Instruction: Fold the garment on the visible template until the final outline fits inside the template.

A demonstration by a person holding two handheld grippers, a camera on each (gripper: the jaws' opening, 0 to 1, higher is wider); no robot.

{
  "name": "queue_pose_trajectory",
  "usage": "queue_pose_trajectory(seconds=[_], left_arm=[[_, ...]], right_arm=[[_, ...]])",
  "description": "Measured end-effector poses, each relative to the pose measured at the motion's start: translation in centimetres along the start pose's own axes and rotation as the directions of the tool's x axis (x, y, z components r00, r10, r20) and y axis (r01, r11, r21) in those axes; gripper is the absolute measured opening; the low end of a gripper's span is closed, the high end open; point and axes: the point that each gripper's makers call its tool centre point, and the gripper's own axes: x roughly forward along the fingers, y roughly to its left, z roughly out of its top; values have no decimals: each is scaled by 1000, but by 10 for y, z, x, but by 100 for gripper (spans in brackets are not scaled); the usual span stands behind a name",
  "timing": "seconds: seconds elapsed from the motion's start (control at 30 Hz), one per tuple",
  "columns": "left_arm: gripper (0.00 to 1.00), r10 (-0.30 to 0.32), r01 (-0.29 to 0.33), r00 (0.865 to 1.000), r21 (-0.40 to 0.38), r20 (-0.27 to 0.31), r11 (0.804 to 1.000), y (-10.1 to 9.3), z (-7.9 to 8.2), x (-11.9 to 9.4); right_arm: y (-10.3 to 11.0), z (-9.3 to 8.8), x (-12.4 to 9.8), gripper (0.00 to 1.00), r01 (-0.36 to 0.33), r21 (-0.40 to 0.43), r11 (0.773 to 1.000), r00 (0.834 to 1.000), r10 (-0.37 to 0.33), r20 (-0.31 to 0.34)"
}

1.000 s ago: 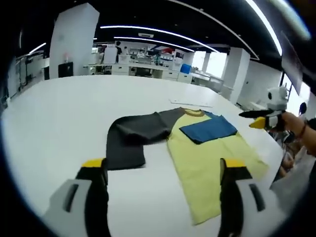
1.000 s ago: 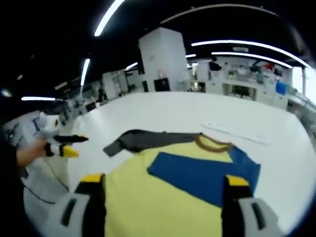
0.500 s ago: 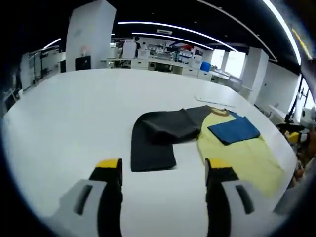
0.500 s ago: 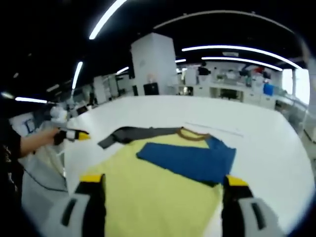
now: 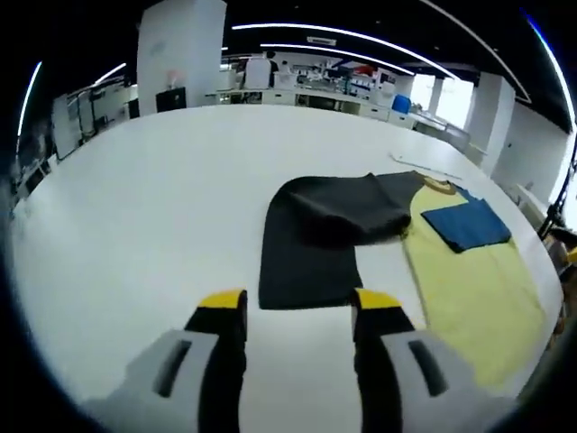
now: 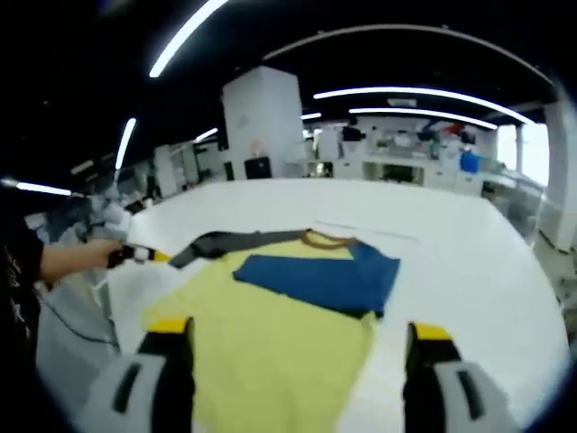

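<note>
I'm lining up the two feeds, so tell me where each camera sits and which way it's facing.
Left gripper view: rides the left tongs, open, aimed low across the white table at the garment's dark sleeve.
Right gripper view: rides the right tongs, open, over the yellow body; a hand at left.
Shared: the garment's blue sleeve.

— Where are you working?

— You're in a big open-plan lab: a broad white table (image 5: 135, 207), long ceiling light strips (image 6: 397, 90), white square pillars (image 6: 261, 117), and cluttered benches (image 5: 325, 90) along the far wall.
</note>
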Motion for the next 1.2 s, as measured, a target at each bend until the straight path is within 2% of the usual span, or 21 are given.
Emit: queue_pose_trajectory(seconds=[0.13,0.27,0.4,0.47,0.5,0.6,0.67,0.9,1.0,1.03,1.07,1.13,1.2], left_arm=[[40,23,-23,1000,-17,-3,1000,-1,-2,-2],[38,30,-30,999,-40,-19,999,0,-8,6],[36,37,-38,999,-49,-11,998,-5,-6,5],[36,39,-41,999,-61,-29,997,-7,-10,7],[35,64,-65,998,-54,-23,996,-1,-7,12],[32,84,-86,996,-54,-32,995,0,-7,13],[28,122,-124,991,-45,-52,991,2,-9,10],[20,179,-184,980,-58,-88,981,7,-9,11],[5,157,-165,984,-115,-79,980,6,-8,12],[1,118,-130,990,-189,-73,973,0,-9,13],[1,130,-140,990,-221,-59,965,3,-8,13],[1,144,-154,987,-187,-67,970,11,-8,11],[0,157,-163,986,-167,-50,972,17,-3,9]], right_arm=[[-1,-1,-7,99,9,-3,1000,1000,-9,5],[-5,-6,-14,99,45,-23,999,999,-45,-10],[-8,-7,-17,99,66,-29,997,998,-66,-8],[-8,-8,-18,99,70,-27,997,997,-71,-10],[-8,-8,-18,99,73,-28,997,997,-73,-10],[-9,-9,-19,98,79,-22,997,997,-79,-11],[-8,-10,-19,98,83,-25,996,997,-83,-11],[-9,-9,-18,97,102,-50,994,995,-103,-18],[-9,-10,-17,97,99,-41,994,995,-99,-17],[-8,-11,-16,97,99,-41,994,995,-99,-17],[-8,-11,-16,97,100,-43,994,995,-100,-18],[-7,-11,-16,97,100,-43,994,995,-101,-19],[-7,-11,-16,97,101,-43,994,995,-102,-16]])
